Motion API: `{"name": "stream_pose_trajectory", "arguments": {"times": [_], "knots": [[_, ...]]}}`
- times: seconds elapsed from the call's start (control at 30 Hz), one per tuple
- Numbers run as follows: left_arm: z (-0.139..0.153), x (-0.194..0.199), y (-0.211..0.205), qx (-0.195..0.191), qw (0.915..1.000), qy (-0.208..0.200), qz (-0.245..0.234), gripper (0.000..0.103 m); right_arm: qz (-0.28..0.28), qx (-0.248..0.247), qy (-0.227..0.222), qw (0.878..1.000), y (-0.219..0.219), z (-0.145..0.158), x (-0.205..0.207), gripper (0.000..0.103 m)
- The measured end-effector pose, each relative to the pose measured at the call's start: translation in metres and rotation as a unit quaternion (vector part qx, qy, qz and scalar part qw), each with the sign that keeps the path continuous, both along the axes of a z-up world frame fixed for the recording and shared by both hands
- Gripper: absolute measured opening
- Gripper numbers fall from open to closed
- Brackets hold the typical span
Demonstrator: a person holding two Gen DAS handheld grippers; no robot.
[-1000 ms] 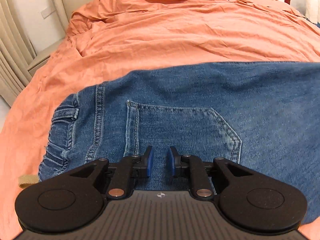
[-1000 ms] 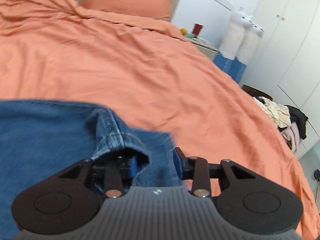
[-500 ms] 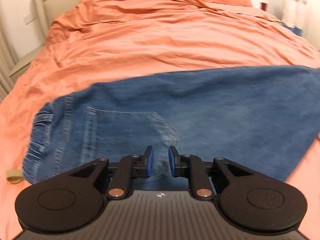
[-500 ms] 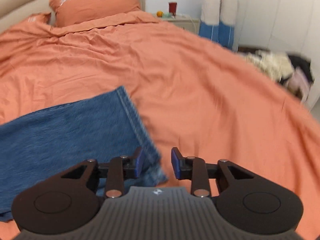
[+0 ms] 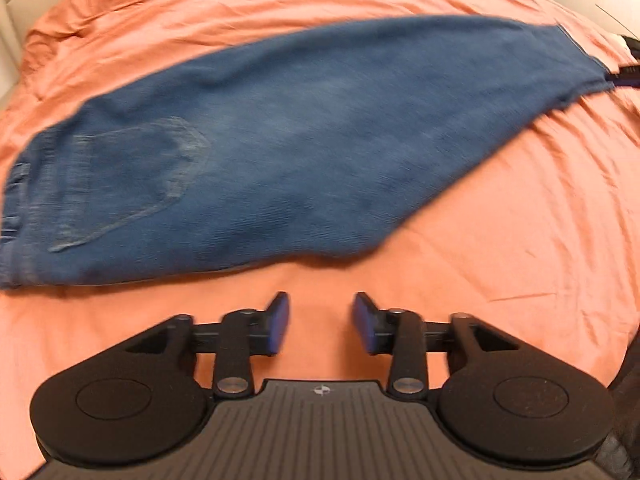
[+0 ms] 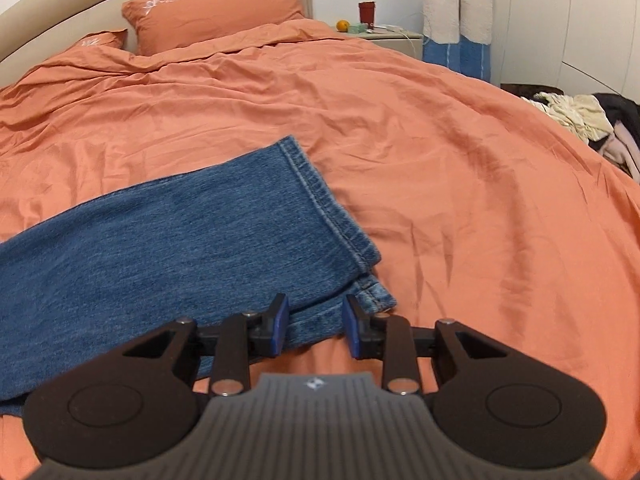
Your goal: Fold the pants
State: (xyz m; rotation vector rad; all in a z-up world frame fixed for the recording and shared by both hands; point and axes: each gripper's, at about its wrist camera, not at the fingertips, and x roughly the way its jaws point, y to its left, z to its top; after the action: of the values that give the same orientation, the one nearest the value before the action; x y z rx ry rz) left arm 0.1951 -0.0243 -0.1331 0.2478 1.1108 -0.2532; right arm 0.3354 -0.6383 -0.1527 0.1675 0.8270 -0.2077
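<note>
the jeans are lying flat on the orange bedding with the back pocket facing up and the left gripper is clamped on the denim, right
Not quite. In the left wrist view the left gripper is open over bare orange bedding, its jaws having just opened with nothing between them. The jeans do lie flat, back pocket up.

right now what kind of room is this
Most likely a bedroom: a bed with an orange cover and matching pillow, a nightstand beside it, and clothes piled on the floor. Jeans lie on the bed.
</note>
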Motion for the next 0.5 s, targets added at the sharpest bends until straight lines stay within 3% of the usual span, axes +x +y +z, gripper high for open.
{"name": "stream_pose_trajectory", "arguments": {"times": [0.1, 0.3, 0.5], "knots": [[-0.013, 0.006, -0.016, 0.015, 0.9992, -0.036, 0.002, 0.057, 0.012, -0.002, -0.001, 1.0, 0.005, 0.003, -0.004, 0.026], [-0.004, 0.025, -0.013, -0.034, 0.9927, -0.103, 0.054, 0.06, 0.036, -0.027, 0.005, 0.999, 0.011, 0.008, -0.02, 0.027], [-0.002, 0.045, -0.007, -0.098, 0.9835, -0.099, 0.115, 0.067, 0.033, -0.038, 0.014, 0.999, 0.005, 0.007, -0.024, 0.028]]}}
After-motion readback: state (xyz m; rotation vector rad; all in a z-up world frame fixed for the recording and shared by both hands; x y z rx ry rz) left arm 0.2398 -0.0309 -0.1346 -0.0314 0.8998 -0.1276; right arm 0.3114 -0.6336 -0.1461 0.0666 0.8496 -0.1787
